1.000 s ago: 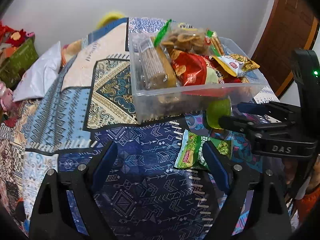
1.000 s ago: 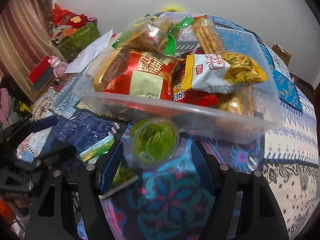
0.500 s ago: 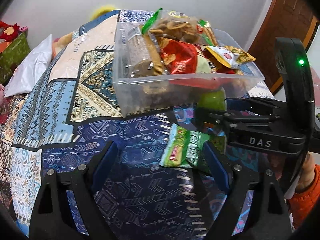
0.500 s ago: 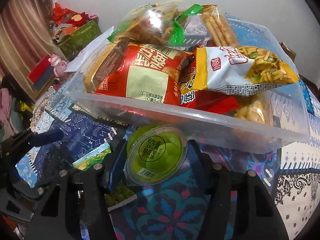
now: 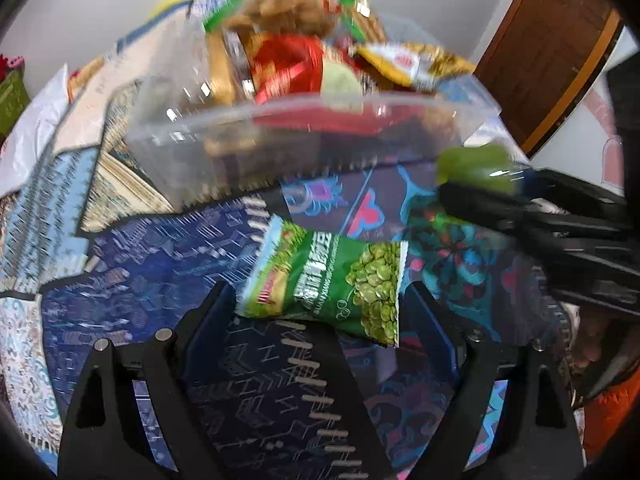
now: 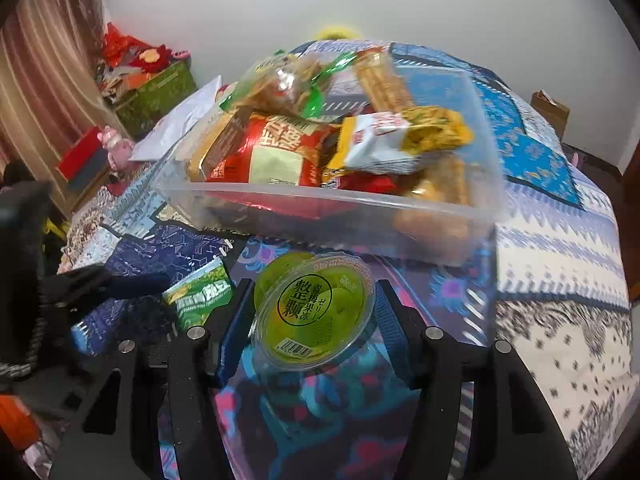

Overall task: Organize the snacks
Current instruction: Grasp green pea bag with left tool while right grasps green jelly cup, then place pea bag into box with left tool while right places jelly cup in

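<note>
A green pea snack packet [image 5: 332, 280] lies flat on the patterned bedspread [image 5: 132, 280], between the fingers of my open left gripper [image 5: 320, 300]. Its pads stand at the packet's two short edges without squeezing it. My right gripper [image 6: 312, 300] is shut on a round green jelly cup [image 6: 316, 312], held tilted above the bedspread with its printed lid facing the camera. In the left wrist view the jelly cup [image 5: 476, 166] shows at the right, in the right gripper [image 5: 452, 192]. Behind stands a clear plastic box [image 6: 320, 216] [image 5: 320, 108], heaped with snack bags. The pea packet [image 6: 200, 296] and left gripper [image 6: 100, 280] show at the left of the right wrist view.
A red bag [image 6: 264, 152], a white-and-yellow bag [image 6: 400, 140] and biscuit sticks [image 6: 380, 80] top the box. A green carton [image 6: 160, 92] and red clutter sit beyond the bed's left side. A wooden door [image 5: 552, 48] is at the right. An orange sleeve [image 5: 608, 420] shows.
The right gripper's jaws closed on the jelly cup and lifted it off the bedspread. The left gripper came forward and down, so the pea packet now lies between its fingers.
</note>
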### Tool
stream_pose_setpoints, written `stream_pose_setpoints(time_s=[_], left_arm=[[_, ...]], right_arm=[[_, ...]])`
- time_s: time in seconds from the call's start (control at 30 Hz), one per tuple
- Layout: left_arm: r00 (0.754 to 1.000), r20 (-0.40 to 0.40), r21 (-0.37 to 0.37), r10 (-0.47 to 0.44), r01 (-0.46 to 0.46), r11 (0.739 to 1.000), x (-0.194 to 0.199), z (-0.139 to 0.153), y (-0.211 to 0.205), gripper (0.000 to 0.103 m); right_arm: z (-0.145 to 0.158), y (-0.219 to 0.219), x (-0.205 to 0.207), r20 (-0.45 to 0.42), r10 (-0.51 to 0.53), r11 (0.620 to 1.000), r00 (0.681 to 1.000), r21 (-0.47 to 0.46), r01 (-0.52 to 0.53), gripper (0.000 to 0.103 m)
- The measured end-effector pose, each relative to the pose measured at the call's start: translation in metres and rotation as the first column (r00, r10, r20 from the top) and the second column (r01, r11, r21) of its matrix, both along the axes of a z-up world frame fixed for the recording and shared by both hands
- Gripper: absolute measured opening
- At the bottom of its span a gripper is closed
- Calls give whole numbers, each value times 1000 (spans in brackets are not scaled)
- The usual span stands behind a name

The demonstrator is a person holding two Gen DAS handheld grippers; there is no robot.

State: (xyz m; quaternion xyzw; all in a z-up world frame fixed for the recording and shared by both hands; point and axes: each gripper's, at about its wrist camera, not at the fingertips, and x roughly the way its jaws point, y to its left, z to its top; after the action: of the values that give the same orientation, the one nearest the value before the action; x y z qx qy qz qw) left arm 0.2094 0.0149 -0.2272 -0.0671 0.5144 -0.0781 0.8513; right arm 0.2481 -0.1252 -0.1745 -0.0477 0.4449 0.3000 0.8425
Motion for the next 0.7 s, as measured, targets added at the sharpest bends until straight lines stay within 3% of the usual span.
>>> stream_pose_setpoints(time_s=[0.1, 0.23, 0.3, 0.37, 0.47, 0.7], left_arm=[[1000, 10, 54, -6, 5, 999, 5, -3, -10, 88], [999, 29, 62, 18, -20, 998, 11, -4, -16, 87], [999, 41, 70, 11, -14, 997, 10, -5, -19, 83], [998, 55, 72, 6, -10, 997, 8, -4, -20, 70], [998, 62, 66, 11, -16, 998, 7, -2, -17, 61], [995, 87, 47, 41, -45, 998, -4, 14, -7, 54]], right_arm=[[2, -7, -2, 2, -17, 1000, 1000, 12, 17, 56], [0, -12, -5, -6, -29, 999, 1000, 24, 29, 56], [-1, -16, -5, -11, -34, 999, 999, 28, 35, 56], [-2, -18, -5, -18, -43, 999, 999, 33, 44, 56], [-3, -23, -6, -28, -54, 997, 998, 45, 55, 56], [3, -24, -10, -16, -59, 997, 998, 53, 59, 56]])
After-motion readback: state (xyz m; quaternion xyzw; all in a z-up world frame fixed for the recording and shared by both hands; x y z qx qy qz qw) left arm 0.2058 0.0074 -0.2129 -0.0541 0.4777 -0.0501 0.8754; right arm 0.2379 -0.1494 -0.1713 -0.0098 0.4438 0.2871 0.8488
